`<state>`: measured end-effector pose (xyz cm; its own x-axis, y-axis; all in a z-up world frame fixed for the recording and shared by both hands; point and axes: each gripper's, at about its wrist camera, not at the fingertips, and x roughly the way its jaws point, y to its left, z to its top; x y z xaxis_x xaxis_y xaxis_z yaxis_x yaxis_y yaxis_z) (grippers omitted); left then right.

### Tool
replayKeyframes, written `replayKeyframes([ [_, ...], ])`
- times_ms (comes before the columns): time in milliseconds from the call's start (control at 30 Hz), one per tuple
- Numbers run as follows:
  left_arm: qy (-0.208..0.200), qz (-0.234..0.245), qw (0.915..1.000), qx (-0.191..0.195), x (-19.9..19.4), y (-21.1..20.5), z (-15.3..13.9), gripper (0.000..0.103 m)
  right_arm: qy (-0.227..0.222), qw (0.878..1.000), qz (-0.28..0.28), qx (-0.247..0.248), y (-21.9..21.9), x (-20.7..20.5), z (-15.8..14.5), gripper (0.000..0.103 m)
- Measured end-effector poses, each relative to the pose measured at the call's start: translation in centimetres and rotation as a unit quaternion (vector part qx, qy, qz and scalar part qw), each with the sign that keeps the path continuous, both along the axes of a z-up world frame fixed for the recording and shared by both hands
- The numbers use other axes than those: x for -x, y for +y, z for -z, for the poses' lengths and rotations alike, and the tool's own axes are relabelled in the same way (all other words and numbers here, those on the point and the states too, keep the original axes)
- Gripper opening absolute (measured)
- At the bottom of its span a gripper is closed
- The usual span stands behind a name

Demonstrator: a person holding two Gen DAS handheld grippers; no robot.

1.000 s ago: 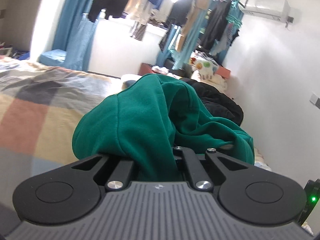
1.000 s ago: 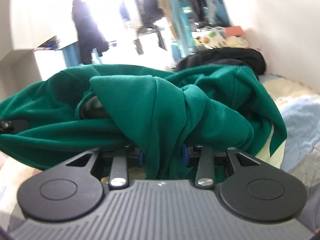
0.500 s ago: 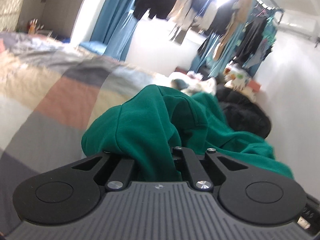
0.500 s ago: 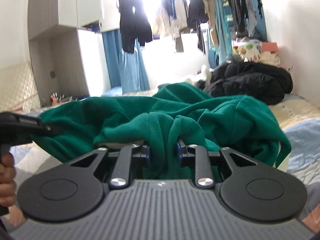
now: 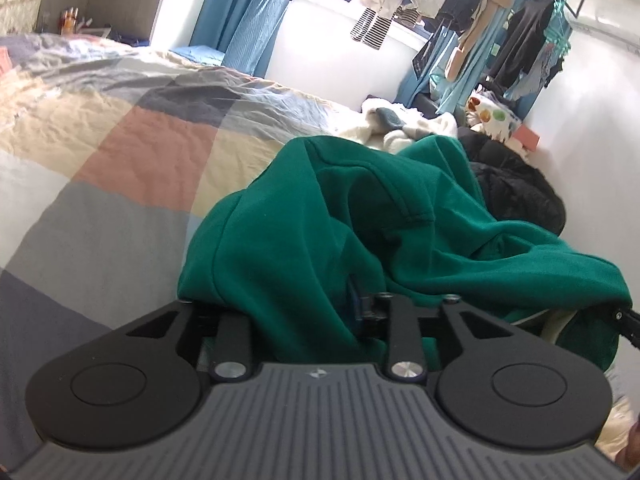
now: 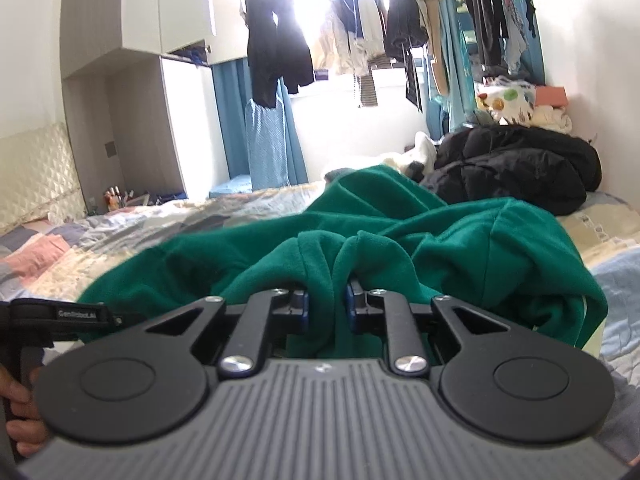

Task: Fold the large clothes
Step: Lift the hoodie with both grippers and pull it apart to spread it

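A large dark green fleece garment [image 5: 400, 216] lies bunched on the patchwork bed quilt [image 5: 120, 160]. My left gripper [image 5: 284, 304] is low at its near edge. Its jaws are opening and cloth drapes loosely between them, hiding the left finger. One blue pad [image 5: 357, 300] shows with a gap beside it. In the right wrist view the green garment [image 6: 440, 240] spreads ahead. My right gripper [image 6: 327, 302] is closing, and its blue pads [image 6: 305, 305] pinch an upright fold of the cloth. The left gripper's body [image 6: 60, 316] and the hand holding it [image 6: 16, 412] show at the left edge.
A black padded jacket [image 6: 520, 168] is heaped at the far right of the bed by the wall, with white clothes [image 5: 400, 124] beyond the garment. Clothes hang on a rail [image 6: 360, 40] at the bright window. A cabinet [image 6: 140, 100] stands far left.
The left gripper came down toward the bed and its jaws spread apart, loosening the cloth. The right jaws narrowed onto a fold. The green garment sank from a raised bundle onto the quilt.
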<state>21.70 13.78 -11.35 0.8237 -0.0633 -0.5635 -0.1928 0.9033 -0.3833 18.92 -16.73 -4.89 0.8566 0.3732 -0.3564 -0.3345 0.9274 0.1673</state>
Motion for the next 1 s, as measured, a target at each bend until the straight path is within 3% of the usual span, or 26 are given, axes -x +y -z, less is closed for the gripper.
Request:
replayKeyframes([
  [267, -0.009, 0.022, 0.9996, -0.016, 4.2, -1.7, -2.0, 0.068, -0.069, 0.997, -0.019, -0.016, 0.0, 3.8, -3.1, 0.019],
  [467, -0.017, 0.047, 0.9955, -0.08, 7.5, -4.9, -3.8, 0.078, -0.094, 0.994, -0.042, -0.036, -0.1, 5.5, -4.9, 0.019],
  [633, -0.065, 0.09, 0.9821, -0.152, 10.2, -8.5, -4.6, 0.084, -0.095, 0.991, -0.059, -0.076, -1.6, 5.5, -5.4, 0.019],
  [833, -0.099, 0.148, 0.9667, -0.184, 8.2, -12.9, -3.8, 0.089, -0.073, 0.989, -0.065, -0.108, -2.7, 4.1, -4.7, 0.019],
  [1000, -0.092, 0.157, 0.9565, -0.228, 4.4, -15.6, -1.9, 0.089, -0.038, 0.991, -0.054, -0.12, -3.3, 2.8, -3.5, 0.019],
])
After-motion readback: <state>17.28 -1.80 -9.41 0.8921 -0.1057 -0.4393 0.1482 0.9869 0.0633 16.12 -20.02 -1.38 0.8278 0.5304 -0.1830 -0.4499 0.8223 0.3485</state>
